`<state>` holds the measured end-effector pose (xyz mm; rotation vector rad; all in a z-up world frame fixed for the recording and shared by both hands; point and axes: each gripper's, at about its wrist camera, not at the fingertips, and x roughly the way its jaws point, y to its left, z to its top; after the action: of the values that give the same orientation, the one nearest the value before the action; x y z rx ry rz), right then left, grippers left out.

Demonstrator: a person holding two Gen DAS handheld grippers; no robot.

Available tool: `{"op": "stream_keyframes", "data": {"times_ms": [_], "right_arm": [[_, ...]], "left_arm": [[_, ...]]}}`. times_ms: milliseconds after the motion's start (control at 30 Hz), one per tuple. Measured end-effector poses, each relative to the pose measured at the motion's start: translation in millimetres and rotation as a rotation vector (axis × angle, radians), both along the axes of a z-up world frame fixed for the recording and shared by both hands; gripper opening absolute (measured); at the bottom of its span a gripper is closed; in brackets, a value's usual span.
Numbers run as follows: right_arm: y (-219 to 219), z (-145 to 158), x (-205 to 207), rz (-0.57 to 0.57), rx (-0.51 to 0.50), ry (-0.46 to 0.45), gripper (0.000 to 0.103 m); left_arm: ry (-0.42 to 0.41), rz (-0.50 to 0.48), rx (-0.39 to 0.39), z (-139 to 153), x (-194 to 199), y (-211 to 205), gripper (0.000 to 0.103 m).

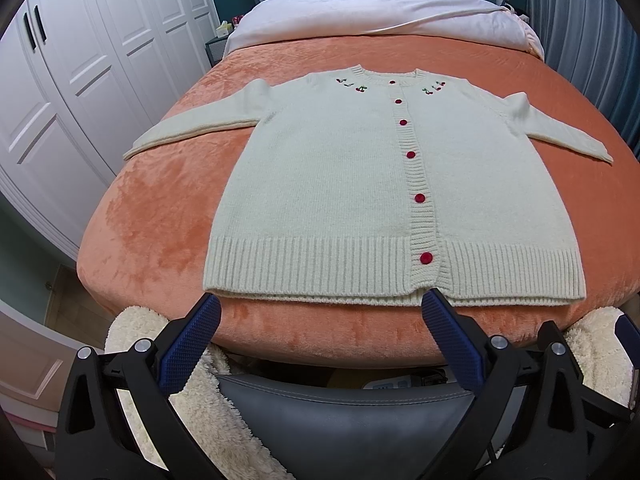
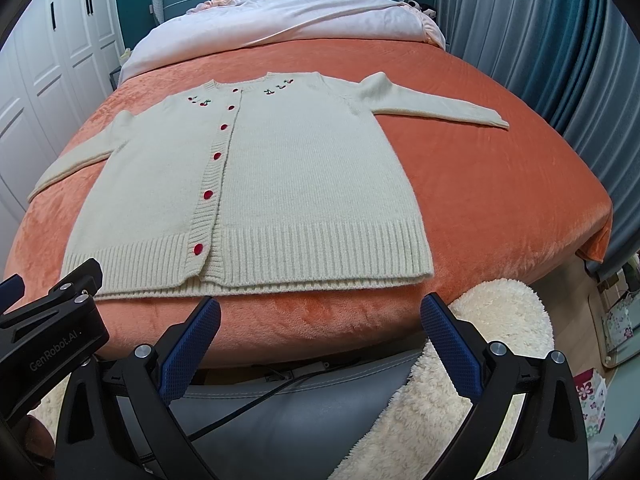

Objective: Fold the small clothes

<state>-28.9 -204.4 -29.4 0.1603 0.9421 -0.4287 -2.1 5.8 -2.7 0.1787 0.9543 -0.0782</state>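
A small cream knitted cardigan [image 1: 340, 168] [image 2: 288, 168] with red buttons and cherry embroidery at the neck lies flat, face up, on the orange bedspread, both sleeves spread out sideways and the ribbed hem toward me. My left gripper [image 1: 320, 312] hovers open just short of the hem, its blue-padded fingers wide apart and holding nothing. My right gripper [image 2: 320, 312] stands open in the same way, before the hem's right half. The left gripper's black body [image 2: 52, 312] shows at the right wrist view's left edge.
The orange bedspread [image 1: 160, 208] [image 2: 500, 184] covers the bed; a white duvet [image 1: 380, 12] is piled near the teal headboard. White wardrobes [image 1: 80, 60] line the left, blue curtains [image 2: 560, 52] the right. A grey padded chair [image 1: 340, 420] with cream fleece [image 2: 480, 340] sits below the grippers.
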Motion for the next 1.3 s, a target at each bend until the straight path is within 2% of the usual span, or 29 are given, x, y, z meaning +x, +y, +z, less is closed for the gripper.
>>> {"op": "stream_keyframes", "data": {"times_ms": [467,767,867,933,1000,1100,1300], "right_arm": [[-3,-9,3,-0.013,0.012,0.014,0.098],[-27,-18,11,-0.054,0.057,0.018,0.098],[-36,-25,17,-0.049,0.077,0.025,0.098],[-48,-26,25,-0.027,0.092,0.006,0.098],[-71,-23,34,-0.020,0.141,-0.039,0.098],[-128,-18,55,-0.053,0.253,-0.140,0.098],[-295,-34,109,-0.273,0.372,-0.314,0.097]], "left_arm": [[0.018,0.007,0.009,-6,5,2,0.098],[0.056,0.018,0.045,-24,18,-1,0.098],[0.072,0.017,0.035,-28,28,-2,0.098],[0.086,0.018,-0.001,-30,37,-1,0.098],[0.078,0.029,-0.048,-28,49,1,0.098],[0.025,0.064,-0.108,-20,71,6,0.098],[-0.043,0.140,-0.182,-15,124,14,0.098]]}}
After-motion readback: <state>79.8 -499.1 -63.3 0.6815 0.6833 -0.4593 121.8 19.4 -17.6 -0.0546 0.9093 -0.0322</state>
